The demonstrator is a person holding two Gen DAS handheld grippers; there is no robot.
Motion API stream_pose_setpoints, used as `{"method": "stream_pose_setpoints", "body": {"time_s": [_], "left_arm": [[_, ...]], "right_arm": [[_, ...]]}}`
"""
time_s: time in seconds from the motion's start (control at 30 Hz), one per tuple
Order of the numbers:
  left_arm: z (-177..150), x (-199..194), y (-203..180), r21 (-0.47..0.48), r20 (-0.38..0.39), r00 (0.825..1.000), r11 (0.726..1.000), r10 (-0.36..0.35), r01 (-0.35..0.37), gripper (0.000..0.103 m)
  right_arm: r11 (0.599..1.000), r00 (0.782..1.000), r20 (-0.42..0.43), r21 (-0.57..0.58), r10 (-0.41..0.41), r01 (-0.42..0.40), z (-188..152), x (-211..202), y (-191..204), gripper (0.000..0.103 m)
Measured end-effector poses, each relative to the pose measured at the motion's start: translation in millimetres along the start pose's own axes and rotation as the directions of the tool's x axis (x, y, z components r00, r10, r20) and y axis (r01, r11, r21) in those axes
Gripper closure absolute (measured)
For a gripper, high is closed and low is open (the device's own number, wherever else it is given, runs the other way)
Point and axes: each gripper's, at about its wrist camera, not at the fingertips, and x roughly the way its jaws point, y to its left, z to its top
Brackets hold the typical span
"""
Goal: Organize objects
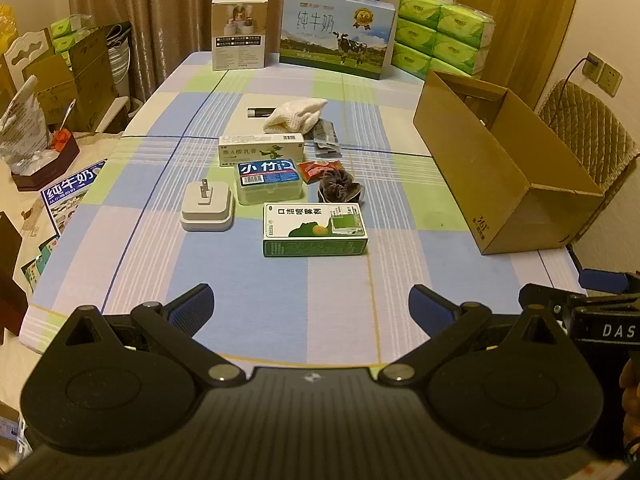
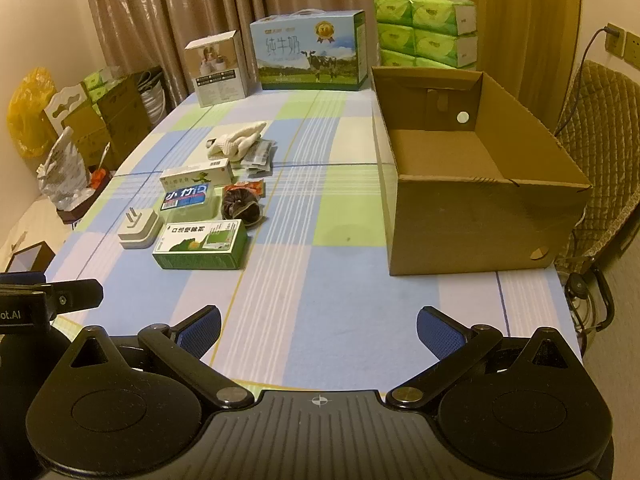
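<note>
Hovering wide open and empty over the near table edge, the left gripper and right gripper face a tight cluster; the green box lies nearest, the cardboard box right. Grabbing could nudge the adjacent scrunchie.

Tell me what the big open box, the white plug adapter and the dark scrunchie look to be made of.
Open box: brown cardboard, matte, with raw cut edges and folded flaps.
Plug adapter: smooth white plastic, it seems, slightly glossy with rounded corners; the upright prongs look like metal.
Scrunchie: dark soft fabric, perhaps velvety, gathered into ruffled folds; the exact cloth is unclear.
</note>
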Motion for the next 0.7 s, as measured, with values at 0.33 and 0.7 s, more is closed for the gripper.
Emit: {"method": "stream_pose_setpoints", "body": {"time_s": [0.33,0.7], "left_arm": [[0.4,-0.1,2.9,-0.004,0.000,1.000,1.000,-0.004,0.004,0.001],[19.3,11.4,35.5,0.023,0.004,1.000,1.000,0.020,-0.021,0.001]], "right_arm": [[1.000,1.000,-0.004,-0.009,0.002,-0.002,1.1,0.7,2.3,0.002],[0.970,0.990,0.003,-0.202,0.140,-0.136,19.0,25.3,30.2,0.002]]}}
